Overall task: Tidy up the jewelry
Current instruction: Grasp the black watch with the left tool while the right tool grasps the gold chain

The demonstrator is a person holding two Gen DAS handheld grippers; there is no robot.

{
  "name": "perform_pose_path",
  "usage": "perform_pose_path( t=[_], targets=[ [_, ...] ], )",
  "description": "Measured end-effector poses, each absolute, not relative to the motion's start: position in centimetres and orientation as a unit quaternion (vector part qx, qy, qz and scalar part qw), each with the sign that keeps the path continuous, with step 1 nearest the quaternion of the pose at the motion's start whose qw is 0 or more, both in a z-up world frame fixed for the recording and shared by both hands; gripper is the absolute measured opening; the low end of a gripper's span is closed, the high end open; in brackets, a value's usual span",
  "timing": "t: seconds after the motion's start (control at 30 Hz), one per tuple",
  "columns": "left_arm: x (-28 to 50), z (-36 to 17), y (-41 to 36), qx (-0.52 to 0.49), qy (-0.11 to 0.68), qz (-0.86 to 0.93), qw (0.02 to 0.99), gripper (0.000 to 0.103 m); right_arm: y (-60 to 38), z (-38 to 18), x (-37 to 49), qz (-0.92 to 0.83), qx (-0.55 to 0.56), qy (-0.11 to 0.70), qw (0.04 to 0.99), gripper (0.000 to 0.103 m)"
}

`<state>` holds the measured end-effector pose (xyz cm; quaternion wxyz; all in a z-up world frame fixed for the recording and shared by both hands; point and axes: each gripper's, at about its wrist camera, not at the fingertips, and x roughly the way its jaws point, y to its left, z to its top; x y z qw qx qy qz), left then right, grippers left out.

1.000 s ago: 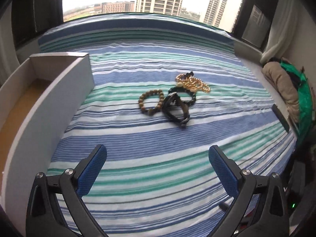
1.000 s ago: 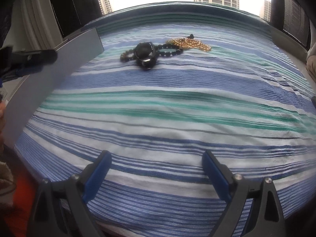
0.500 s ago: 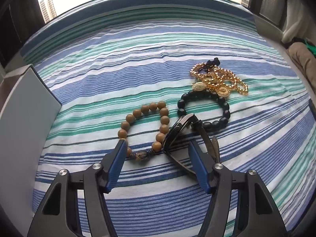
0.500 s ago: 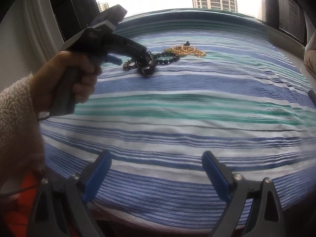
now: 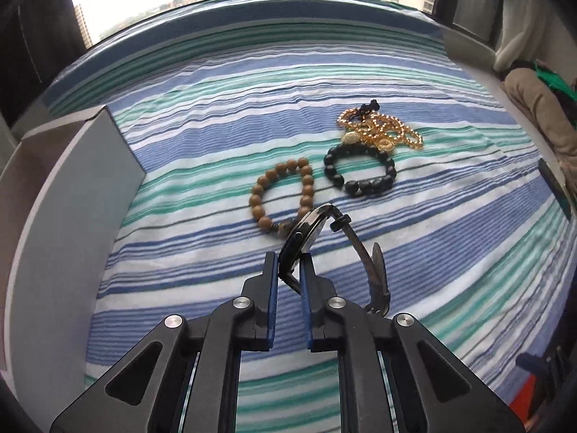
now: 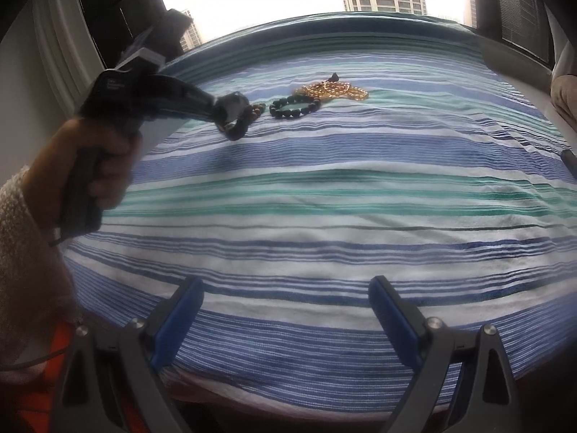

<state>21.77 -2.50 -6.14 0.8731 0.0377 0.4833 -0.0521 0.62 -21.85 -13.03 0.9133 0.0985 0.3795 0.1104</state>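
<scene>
Down on the blue, green and white striped bed cover (image 5: 414, 238), the left gripper (image 5: 289, 270) is closing its blue-padded jaws on the dark round-cased wristwatch (image 5: 306, 232), whose case stands on edge between the pads while its dark strap (image 5: 373, 270) loops out to the right and lies on the cloth. Just beyond the watch case lies a bracelet of round light-brown wooden beads (image 5: 283, 195), its near edge touching or all but touching the case. Beside that, to the right, rests a bracelet of glossy black beads (image 5: 360, 173), and a tangled gold chain with a small black clasp piece (image 5: 380, 130) lies against its far side. A pale grey open box (image 5: 65, 195) with a brownish floor stands along the left edge of the bed. From the right wrist view, a hand (image 6: 104, 166) in a fuzzy cream sleeve (image 6: 21, 238) grips the left tool's handle, its tip down at the watch (image 6: 234, 126). The right gripper (image 6: 285, 310) hangs over the near part of the bed with its blue pads spread wide and nothing between them, well apart from the jewelry.
</scene>
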Motion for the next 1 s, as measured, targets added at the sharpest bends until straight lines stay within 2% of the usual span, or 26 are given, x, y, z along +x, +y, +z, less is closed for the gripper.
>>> perform_pose_path(
  t=[0.23,0.4,0.47,0.53,0.67,0.73,0.87,0.9,0.93,1.0],
  targets=[
    [14.9,-7.0,4.2,0.012,0.502,-0.004,0.865,0.010,-21.7,-12.7,1.4,0.116,0.099,0.385,0.910,0.095],
    [13.3,-9.3,6.2,-0.014,0.502,0.018,0.865,0.013,-21.1,-11.9,2.2,0.127,0.099,0.392,0.906,0.095],
    [13.0,-9.9,6.5,-0.022,0.493,0.024,0.870,0.024,-21.2,-11.0,2.5,0.133,0.103,0.393,0.904,0.095],
    [12.8,-10.4,6.7,-0.019,0.479,0.040,0.877,0.062,-21.5,-9.7,3.0,0.142,0.106,0.392,0.903,0.095],
    [12.4,-11.1,7.2,-0.022,0.457,0.054,0.888,0.072,-23.0,-6.5,5.7,0.164,0.112,0.393,0.898,0.095],
    [12.4,-11.3,7.6,-0.025,0.451,0.062,0.890,0.081,-24.3,-5.2,7.8,0.162,0.122,0.387,0.900,0.095],
    [12.5,-11.5,7.8,-0.029,0.445,0.063,0.893,0.086,-27.7,-3.8,14.0,0.103,0.136,0.385,0.907,0.093],
    [12.6,-11.5,7.7,-0.027,0.445,0.062,0.893,0.088,-28.4,-3.6,15.9,0.098,0.145,0.390,0.904,0.087],
    [12.6,-11.6,7.7,-0.026,0.446,0.060,0.892,0.091,-28.9,-3.5,18.0,0.098,0.155,0.400,0.898,0.071],
    [12.7,-11.8,7.6,-0.024,0.449,0.057,0.891,0.094,-29.6,-3.7,22.1,0.100,0.175,0.417,0.886,0.058]
  ],
)
